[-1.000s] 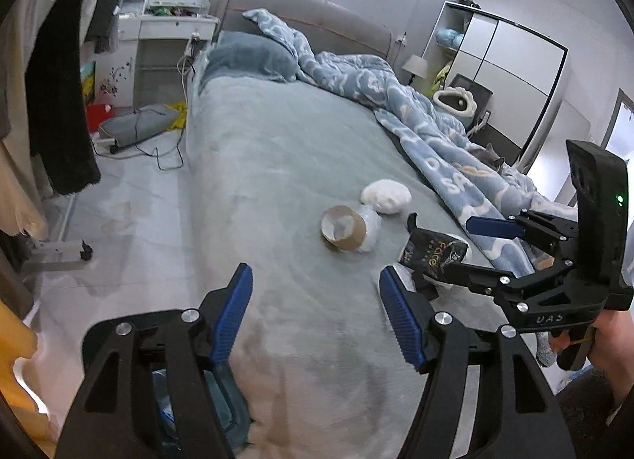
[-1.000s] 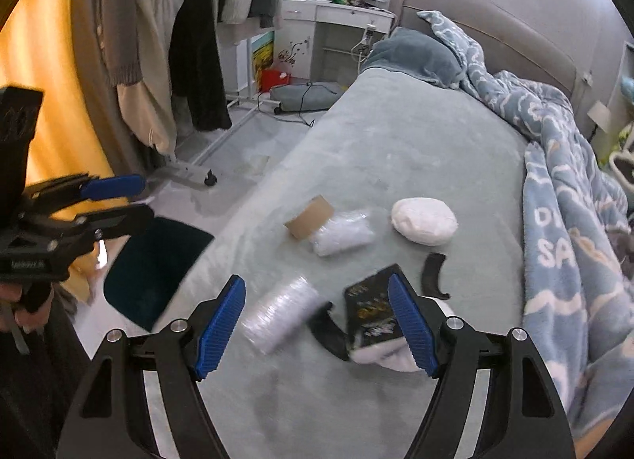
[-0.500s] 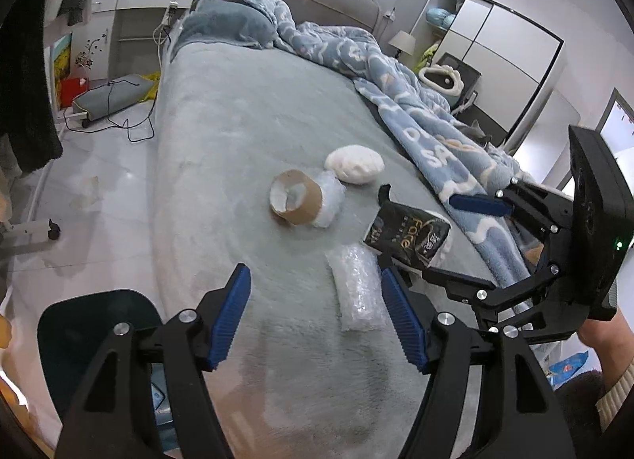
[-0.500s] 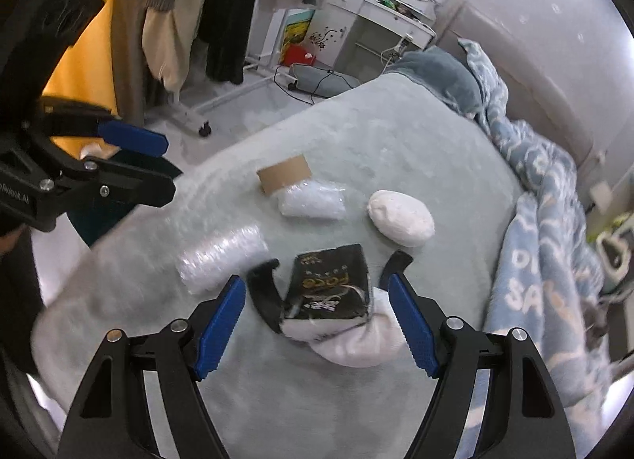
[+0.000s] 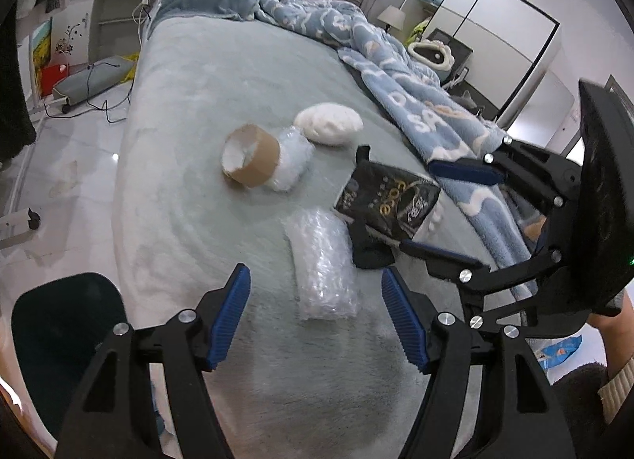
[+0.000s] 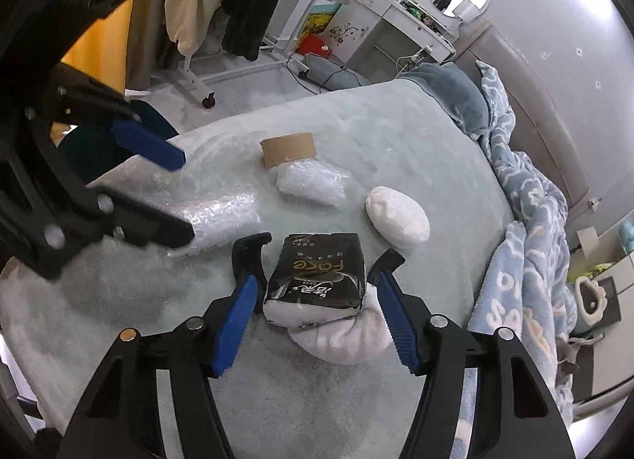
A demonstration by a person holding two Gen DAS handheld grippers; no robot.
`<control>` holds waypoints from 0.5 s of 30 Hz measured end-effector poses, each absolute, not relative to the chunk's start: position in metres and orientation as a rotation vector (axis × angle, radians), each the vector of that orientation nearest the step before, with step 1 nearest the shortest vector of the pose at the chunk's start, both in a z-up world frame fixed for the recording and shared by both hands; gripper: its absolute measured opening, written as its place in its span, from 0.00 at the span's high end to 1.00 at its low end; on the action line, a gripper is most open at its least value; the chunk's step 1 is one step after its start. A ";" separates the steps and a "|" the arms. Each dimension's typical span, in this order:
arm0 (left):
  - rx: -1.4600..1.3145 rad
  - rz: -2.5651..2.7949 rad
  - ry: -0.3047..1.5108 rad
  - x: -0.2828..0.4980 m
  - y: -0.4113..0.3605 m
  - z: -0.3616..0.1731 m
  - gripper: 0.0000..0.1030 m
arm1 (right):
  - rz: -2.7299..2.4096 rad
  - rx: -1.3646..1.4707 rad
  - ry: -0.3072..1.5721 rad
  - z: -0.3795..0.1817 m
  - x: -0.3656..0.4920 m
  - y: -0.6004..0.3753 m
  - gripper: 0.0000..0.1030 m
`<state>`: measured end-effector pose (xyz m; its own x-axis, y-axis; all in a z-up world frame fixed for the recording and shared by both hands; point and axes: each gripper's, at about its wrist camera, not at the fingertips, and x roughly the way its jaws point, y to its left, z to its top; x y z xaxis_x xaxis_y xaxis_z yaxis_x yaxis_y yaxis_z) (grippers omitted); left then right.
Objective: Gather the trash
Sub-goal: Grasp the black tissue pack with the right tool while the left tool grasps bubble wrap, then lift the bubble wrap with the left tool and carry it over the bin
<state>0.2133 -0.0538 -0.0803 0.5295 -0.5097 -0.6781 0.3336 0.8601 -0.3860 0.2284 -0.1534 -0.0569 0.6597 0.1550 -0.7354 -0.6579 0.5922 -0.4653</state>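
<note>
On the bed (image 5: 190, 110), black tissue pack (image 6: 317, 272) between right tongs (image 6: 313, 300), jaws closing, pads not yet pressing, bubble-wrap roll (image 5: 321, 261) ahead of left tongs (image 5: 315, 316), jaws wide, tape core (image 5: 249, 161), white wad (image 5: 329, 124) beyond.

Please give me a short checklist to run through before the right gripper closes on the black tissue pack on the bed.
1. Black tissue pack lies between the right gripper fingers: ok.
2. Jaws are closing; pads not yet pressing on the pack: ok.
3. White cloth under the pack could be pinched along with it: not ok.
4. Black curved piece lies just beyond the left-hand finger, close to its path: cannot tell.
5. Left gripper is open over the bubble wrap roll, apart from the right gripper: ok.
6. Trash bin within reach: cannot tell.
</note>
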 end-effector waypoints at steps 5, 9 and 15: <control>-0.222 -0.500 0.906 0.218 -0.060 -0.088 0.43 | 0.525 -0.807 0.707 -0.061 0.232 -0.157 0.40; -0.225 -0.500 0.923 0.222 -0.062 -0.092 0.57 | 0.530 -0.807 0.711 -0.064 0.235 -0.158 0.41; -0.193 -0.509 0.910 0.220 -0.066 -0.091 0.69 | 0.535 -0.831 0.712 -0.067 0.240 -0.151 0.42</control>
